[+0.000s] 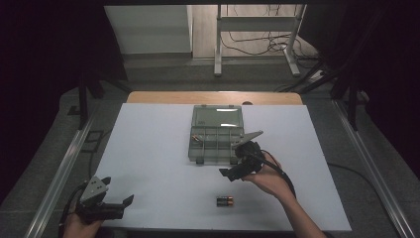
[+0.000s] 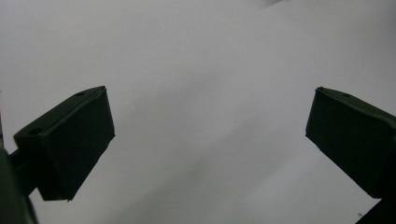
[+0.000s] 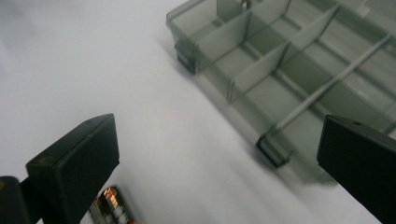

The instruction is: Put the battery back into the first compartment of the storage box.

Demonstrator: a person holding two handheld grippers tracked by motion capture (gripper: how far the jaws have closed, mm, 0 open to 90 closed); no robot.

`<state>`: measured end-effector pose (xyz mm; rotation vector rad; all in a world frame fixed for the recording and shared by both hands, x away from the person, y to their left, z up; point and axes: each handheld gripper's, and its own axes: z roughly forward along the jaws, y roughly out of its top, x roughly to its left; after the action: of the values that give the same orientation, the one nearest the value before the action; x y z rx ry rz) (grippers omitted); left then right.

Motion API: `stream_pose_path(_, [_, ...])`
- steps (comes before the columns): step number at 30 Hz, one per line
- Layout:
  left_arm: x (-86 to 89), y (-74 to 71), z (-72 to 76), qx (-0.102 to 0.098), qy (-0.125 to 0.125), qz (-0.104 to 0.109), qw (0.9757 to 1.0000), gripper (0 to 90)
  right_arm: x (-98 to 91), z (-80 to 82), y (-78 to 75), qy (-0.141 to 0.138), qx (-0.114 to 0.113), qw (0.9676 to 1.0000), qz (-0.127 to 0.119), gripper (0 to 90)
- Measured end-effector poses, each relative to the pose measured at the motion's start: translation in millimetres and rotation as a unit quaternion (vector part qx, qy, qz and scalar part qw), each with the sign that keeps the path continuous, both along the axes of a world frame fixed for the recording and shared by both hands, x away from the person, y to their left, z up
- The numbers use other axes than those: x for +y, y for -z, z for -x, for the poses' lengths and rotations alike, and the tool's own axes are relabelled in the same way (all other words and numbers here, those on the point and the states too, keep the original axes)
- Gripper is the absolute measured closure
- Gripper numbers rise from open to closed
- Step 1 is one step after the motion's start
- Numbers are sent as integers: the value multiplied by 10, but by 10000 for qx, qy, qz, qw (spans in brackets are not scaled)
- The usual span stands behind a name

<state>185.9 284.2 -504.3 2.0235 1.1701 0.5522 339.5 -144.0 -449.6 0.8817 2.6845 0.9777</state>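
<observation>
Sorting of batteries into compartment box [image 1: 216, 140], partly done as judged from present layout. One battery [image 1: 198, 139] already lodged in a left-hand cell of the box, lid standing open behind. One further battery pair [image 1: 225, 201] left on the white table [image 1: 148, 158], near the front edge, well apart from the box; long axis running left to right across the table, dark end left, copper end right. Right gripper [image 1: 240, 157] just beside the box's front right corner, jaws spread wide, nothing between them. Left gripper [image 1: 111, 204] at the front left corner of the table, jaws wide apart, empty. Remaining: pick-up and placement of the pair.
</observation>
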Motion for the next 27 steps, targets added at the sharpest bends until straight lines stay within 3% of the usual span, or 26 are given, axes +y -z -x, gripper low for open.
stream_pose_path(2, [-2, -1, 0, -1, -2, -8, 10000, 19, -20, 24, 4, 17, 38, 10000, 30, 0])
stream_pose_path(5, [-3, 0, -1, 6, -5, -8, 10000, 19, -77, 95, 17, 39, 319, 9995, 39, 0])
stream_pose_path(7, [-3, -1, -1, 4, -6, -9, 10000, 19, -98, 139, 27, 62, 391, 9992, 73, 0])
stream_pose_path(12, [0, 0, -3, 8, -5, 2, 10000, 19, -106, 267, 77, 122, 336, 9990, 262, 0])
stream_pose_path(14, [2, 1, -6, 17, -5, 16, 10000, 20, -64, 357, 141, -33, 262, 9983, 517, 60])
stream_pose_path(18, [3, 1, -6, 17, -1, 22, 10000, 20, -29, 416, 202, -218, 328, 9975, 592, 132])
stream_pose_path(22, [4, 2, -8, 25, 7, 28, 10000, 20, 28, 479, 273, -357, 225, 9960, 788, 221])
stream_pose_path(24, [3, 1, -7, 23, 8, 29, 10000, 20, 63, 501, 305, -450, 273, 9948, 875, 265])
stream_pose_path(25, [3, 1, -6, 22, 9, 26, 10000, 20, 95, 509, 323, -568, 374, 9935, 916, 340])
stream_pose_path(27, [2, 2, -6, 21, 11, 21, 10000, 20, 108, 512, 327, -636, 399, 9930, 913, 372])
